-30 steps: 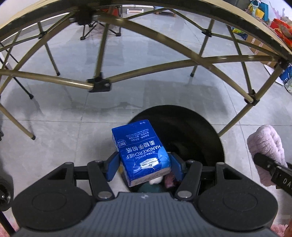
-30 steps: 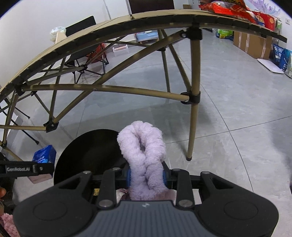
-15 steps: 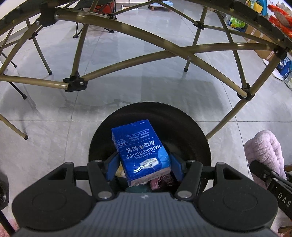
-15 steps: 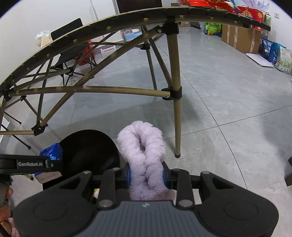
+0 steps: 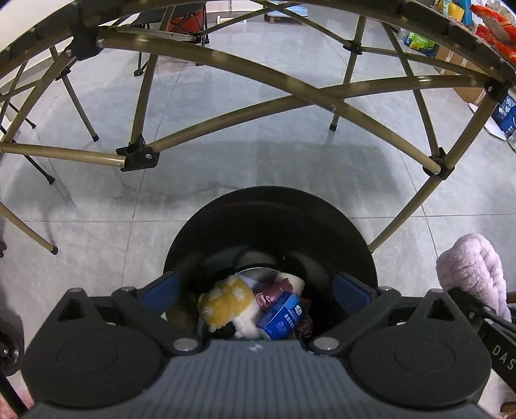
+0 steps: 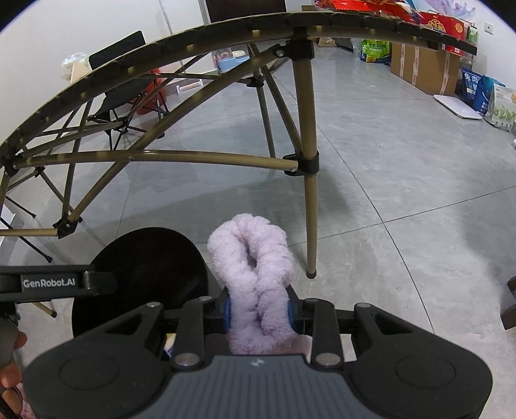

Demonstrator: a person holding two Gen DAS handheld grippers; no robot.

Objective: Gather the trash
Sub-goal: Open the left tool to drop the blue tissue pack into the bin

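A folding worktop (image 6: pixel 225 35) with olive-gold metal tube legs (image 5: pixel 303 87) joined by black plastic brackets (image 5: pixel 137 158) arches over a glossy grey tiled floor (image 6: pixel 403 180); behind it a black folding camp chair (image 6: pixel 119 87) stands by the white wall (image 6: pixel 80 29). Along the far right side brown cardboard boxes (image 6: pixel 422 69) sit on the floor with a green bag (image 6: pixel 375 50) beside them; blue and pale printed bags (image 6: pixel 483 95) stand near a flat white board (image 6: pixel 456 108), and red packets (image 6: pixel 441 21) lie on the worktop's edge.
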